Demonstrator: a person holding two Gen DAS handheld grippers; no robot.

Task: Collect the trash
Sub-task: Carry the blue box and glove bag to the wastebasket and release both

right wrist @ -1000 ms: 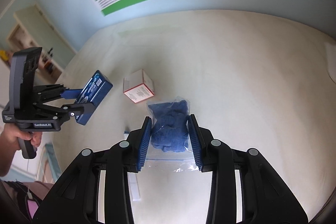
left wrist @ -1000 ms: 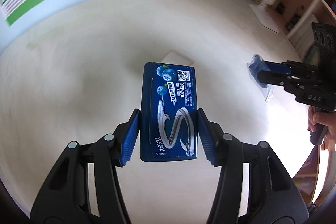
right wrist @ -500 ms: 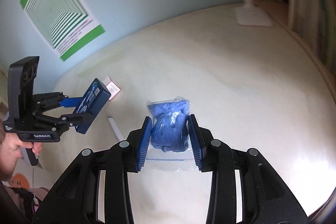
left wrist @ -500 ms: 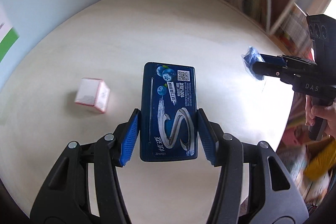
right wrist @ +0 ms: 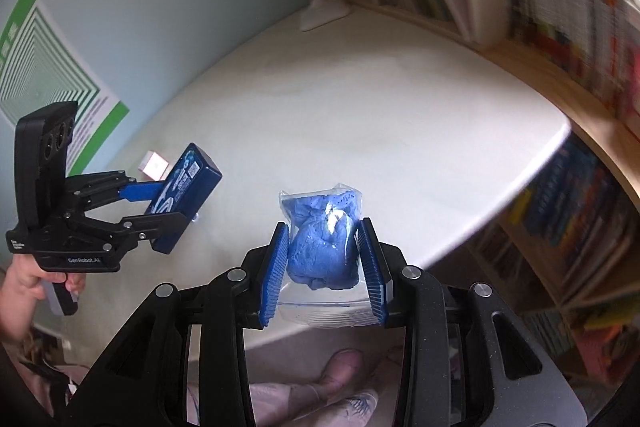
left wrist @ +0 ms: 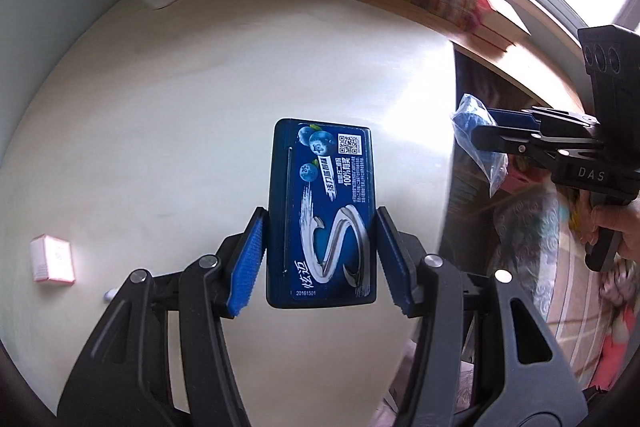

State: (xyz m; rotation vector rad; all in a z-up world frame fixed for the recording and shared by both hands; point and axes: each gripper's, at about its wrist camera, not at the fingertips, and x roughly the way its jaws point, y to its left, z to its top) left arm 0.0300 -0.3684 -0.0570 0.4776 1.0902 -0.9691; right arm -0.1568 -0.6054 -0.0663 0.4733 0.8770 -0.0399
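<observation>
Above the pale surface point(left wrist: 168, 115), two hand-held grippers each carry one piece of trash. The left hand-held gripper point(left wrist: 320, 259) is clamped on a single dark blue gum box point(left wrist: 322, 211), its blue pads pressed against the box's long sides, the printed face with the silver S turned up toward the camera. The right hand-held gripper point(right wrist: 326, 269) is closed on one clear plastic bag point(right wrist: 322, 247) stuffed with crumpled blue material; the bag's sealed strip hangs just below the pads. Both loads are held in the air, clear of the surface.

One small white box with pink edges point(left wrist: 54, 259) lies alone on the surface, well apart from the gum box, at the far left in the left wrist view. One white flat base point(right wrist: 324, 13) sits at the surface's far corner by the wall. Bookshelves point(right wrist: 560, 7) packed with books, blurred, run along the surface's far edge. One green-striped poster point(right wrist: 44, 67) hangs on the pale blue wall. Below the surface's near edge, one foot point(right wrist: 340, 367) shows on the floor.
</observation>
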